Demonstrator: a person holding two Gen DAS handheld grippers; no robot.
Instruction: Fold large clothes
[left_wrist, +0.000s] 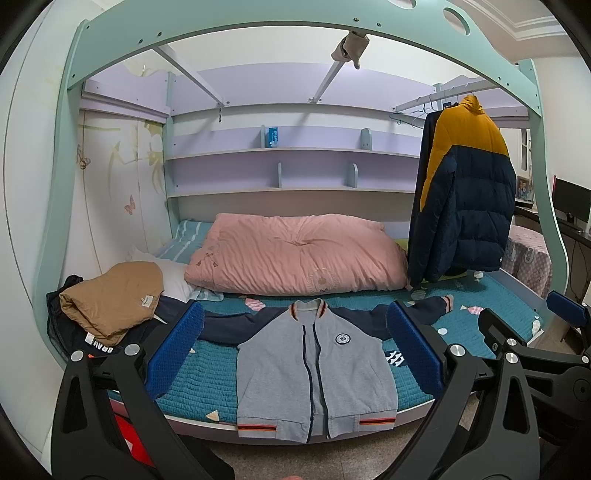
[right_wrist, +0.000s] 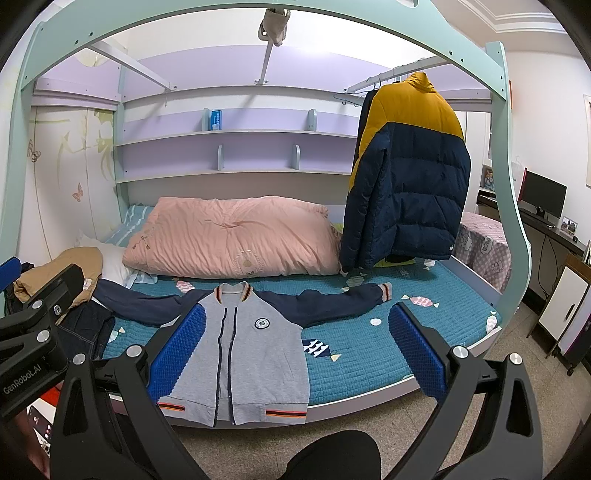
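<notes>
A grey jacket (left_wrist: 314, 369) with navy sleeves lies flat, front up, on the bed's (left_wrist: 207, 373) near edge, hem overhanging. Both the left hand-held gripper (left_wrist: 295, 354) and right hand-held gripper (right_wrist: 295, 350) hover above it, fingers apart, empty. A pink quilt (left_wrist: 295, 254) lies farther back.

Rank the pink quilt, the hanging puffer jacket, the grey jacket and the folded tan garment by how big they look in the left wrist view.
1. Pink quilt
2. Grey jacket and hanging puffer jacket: too close to rank; the grey jacket lies nearer the camera, which inflates it.
3. Folded tan garment
</notes>
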